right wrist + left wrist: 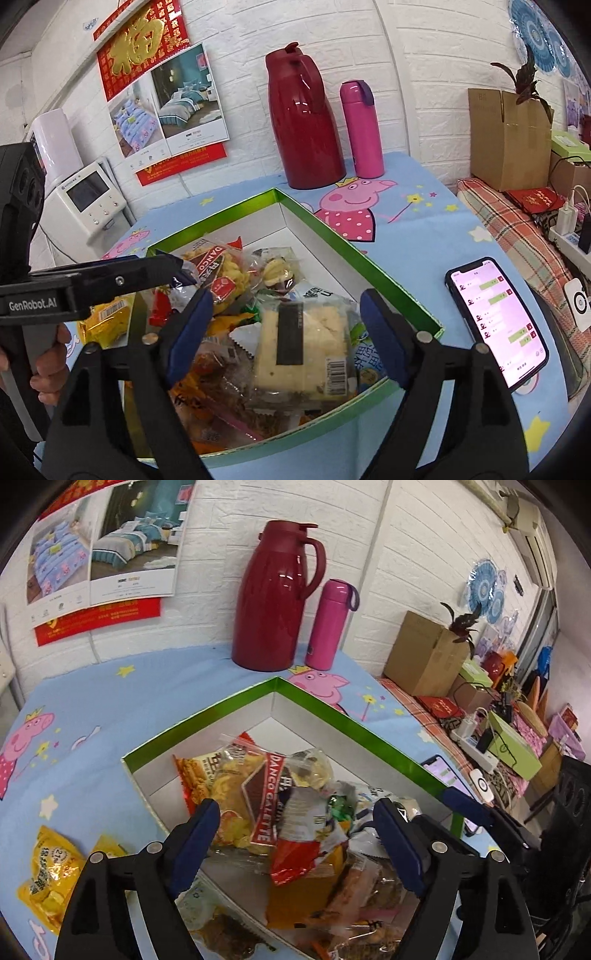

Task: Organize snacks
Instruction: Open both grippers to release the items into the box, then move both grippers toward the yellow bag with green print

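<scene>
Hand-held gripper pair, left & right, both spread wide w/ nothing gripped, over green-rimmed box of piled snacks; yellow packets outside on surface, prob. next.

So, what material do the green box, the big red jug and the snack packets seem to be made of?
The green box looks like cardboard: thin, flat walls with sharp folded corners, glossy green outside and plain white inside. The red jug seems to be glossy plastic or coated metal; bright highlights show on its smooth body, but I cannot tell which. The snack packets look like thin plastic film, crinkled, shiny and partly transparent.
</scene>
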The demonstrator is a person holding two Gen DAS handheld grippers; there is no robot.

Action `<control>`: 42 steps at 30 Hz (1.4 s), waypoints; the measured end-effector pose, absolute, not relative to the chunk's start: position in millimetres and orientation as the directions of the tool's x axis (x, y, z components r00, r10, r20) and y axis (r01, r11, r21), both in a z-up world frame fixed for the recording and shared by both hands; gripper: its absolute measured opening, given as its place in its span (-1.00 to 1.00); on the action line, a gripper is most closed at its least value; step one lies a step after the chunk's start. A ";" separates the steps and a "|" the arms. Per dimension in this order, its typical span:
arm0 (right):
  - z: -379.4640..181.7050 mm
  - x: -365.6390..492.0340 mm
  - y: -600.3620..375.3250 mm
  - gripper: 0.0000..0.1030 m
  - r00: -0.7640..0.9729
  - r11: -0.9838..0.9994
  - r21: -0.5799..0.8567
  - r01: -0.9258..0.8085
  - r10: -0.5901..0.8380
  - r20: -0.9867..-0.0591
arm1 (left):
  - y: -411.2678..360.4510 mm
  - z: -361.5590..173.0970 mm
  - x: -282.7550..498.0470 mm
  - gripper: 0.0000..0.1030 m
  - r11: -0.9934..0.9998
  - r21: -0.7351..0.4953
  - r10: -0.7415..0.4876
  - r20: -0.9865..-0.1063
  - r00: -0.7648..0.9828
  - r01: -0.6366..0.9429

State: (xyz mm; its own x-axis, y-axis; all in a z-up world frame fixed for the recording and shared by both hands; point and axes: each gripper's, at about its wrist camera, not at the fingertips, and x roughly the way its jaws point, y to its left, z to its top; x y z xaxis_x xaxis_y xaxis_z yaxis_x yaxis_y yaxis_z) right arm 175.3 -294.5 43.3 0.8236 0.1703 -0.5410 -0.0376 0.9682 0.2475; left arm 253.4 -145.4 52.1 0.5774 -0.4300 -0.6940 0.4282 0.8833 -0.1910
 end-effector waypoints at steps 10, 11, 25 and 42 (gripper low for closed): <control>55.9 152.6 -285.5 0.64 0.829 0.957 0.288 -0.037 0.190 -0.525 | -123.5 56.5 233.0 0.71 0.899 -0.168 -0.398 -0.701 0.592 0.405; 57.8 149.4 -282.7 0.65 0.832 0.957 0.288 -0.040 0.192 -0.521 | -122.0 57.8 230.3 0.71 0.899 -0.166 -0.397 -0.699 0.595 0.405; 79.3 112.6 -229.9 0.76 0.832 0.951 0.270 -0.149 0.268 -0.485 | -75.0 73.0 182.4 0.72 0.909 -0.161 -0.389 -0.664 0.639 0.385; 56.7 130.5 -116.3 0.83 0.679 0.889 0.296 -0.350 0.458 -0.573 | 93.0 53.6 224.1 0.72 0.981 -0.171 -0.192 -0.742 0.642 0.096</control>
State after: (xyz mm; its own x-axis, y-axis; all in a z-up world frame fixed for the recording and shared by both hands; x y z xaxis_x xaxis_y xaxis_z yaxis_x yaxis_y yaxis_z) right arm 130.5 -116.3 56.7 0.6791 0.4583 -0.5734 -0.3498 0.8888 0.2960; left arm 224.1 93.0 53.6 0.6419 -0.1924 -0.7422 0.0959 0.9805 -0.1713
